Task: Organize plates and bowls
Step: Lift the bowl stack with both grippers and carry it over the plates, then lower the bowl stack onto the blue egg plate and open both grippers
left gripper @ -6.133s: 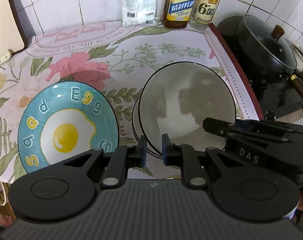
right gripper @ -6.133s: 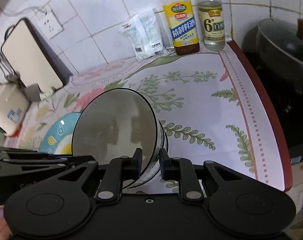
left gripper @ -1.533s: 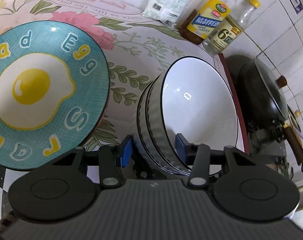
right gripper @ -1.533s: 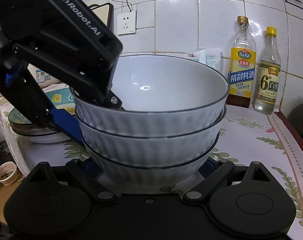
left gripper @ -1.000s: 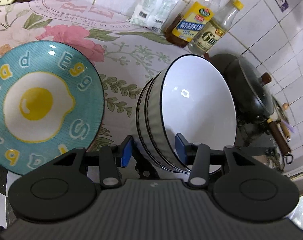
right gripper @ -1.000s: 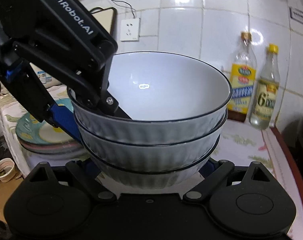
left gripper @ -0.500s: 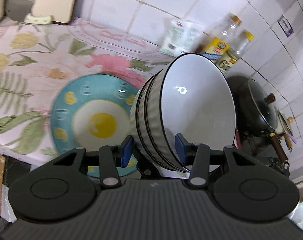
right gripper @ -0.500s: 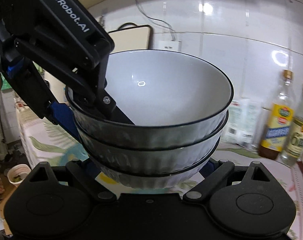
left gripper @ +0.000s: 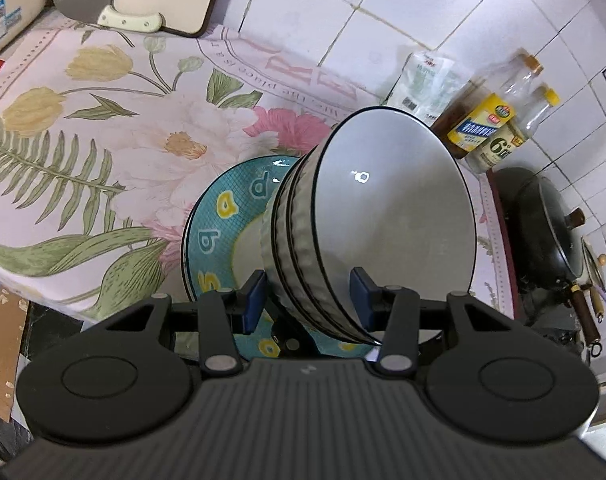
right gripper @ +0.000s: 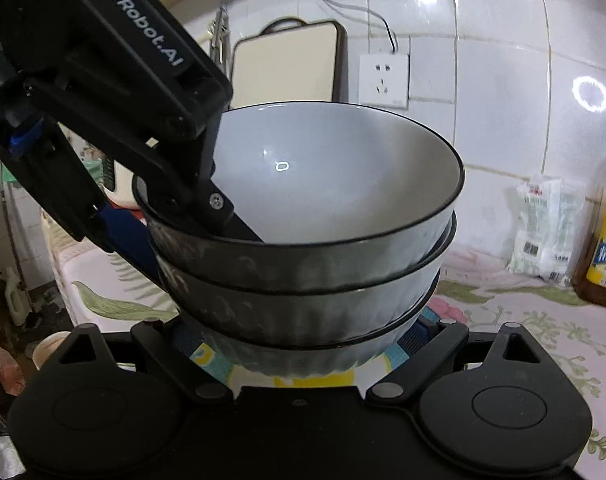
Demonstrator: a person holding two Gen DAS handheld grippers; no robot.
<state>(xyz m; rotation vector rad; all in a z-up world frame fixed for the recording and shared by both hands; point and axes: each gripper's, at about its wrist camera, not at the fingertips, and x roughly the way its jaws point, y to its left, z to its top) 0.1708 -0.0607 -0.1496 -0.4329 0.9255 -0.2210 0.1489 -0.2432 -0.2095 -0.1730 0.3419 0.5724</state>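
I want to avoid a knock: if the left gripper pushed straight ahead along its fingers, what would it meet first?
The left gripper already has the stack of bowls between its fingers, so those first. Behind them lies the egg plate; how far behind is unclear.

Three nested grey bowls (left gripper: 383,232) – dark-rimmed, ribbed – sit above the teal egg plate (left gripper: 223,220), which shows at their 9 o'clock.
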